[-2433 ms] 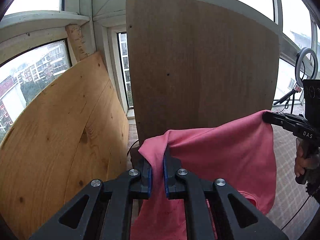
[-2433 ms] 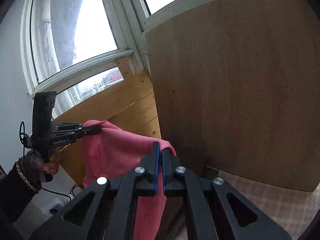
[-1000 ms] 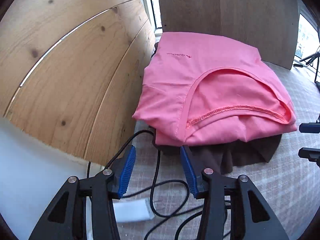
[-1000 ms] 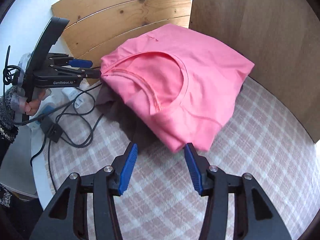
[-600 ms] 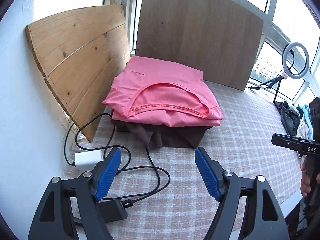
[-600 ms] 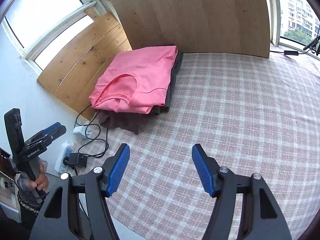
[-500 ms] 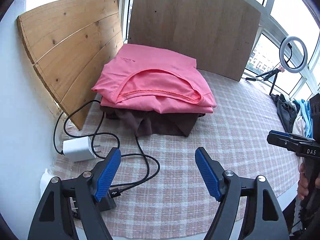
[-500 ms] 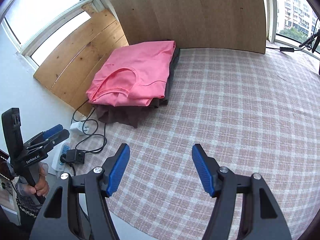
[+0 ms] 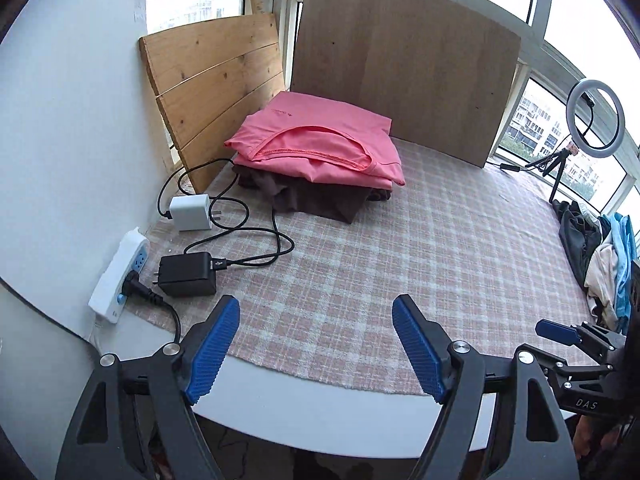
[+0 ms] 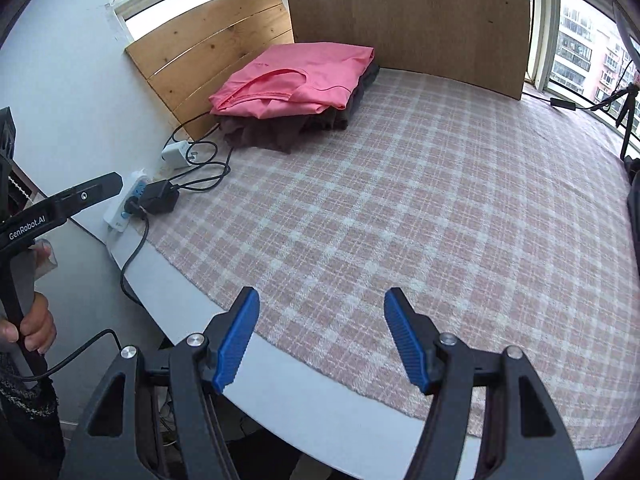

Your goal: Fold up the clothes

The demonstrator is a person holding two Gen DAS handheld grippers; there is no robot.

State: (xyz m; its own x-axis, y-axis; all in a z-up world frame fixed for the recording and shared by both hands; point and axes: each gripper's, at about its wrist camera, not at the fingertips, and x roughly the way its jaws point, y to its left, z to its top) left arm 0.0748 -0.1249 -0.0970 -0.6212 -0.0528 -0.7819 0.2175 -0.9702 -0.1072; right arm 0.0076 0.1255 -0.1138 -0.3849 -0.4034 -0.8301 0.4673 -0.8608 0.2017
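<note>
Both grippers have pulled back from the far-left corner to the near edge of the counter (image 10: 280, 384). A couple of seconds ago each was clamped on the pink T-shirt (image 9: 320, 144) and held it up in the air; now that shirt lies folded on top of a dark brown garment (image 9: 316, 200), far left, against the pine board (image 9: 212, 80) and the brown panel (image 9: 404, 80).

The left gripper (image 9: 316, 344) hangs over the near edge with its jaws wide apart and nothing between them. The right gripper (image 10: 320, 336) is likewise spread and empty.

The plaid cloth (image 10: 420, 200) in the middle carries no garment. At the far right edge a heap of unfolded clothes (image 9: 600, 248) sits beside a ring light (image 9: 596, 120).

By my reading the pink shirt is done and stacked, and the heap on the right looks like what remains, with both grippers free for it.
</note>
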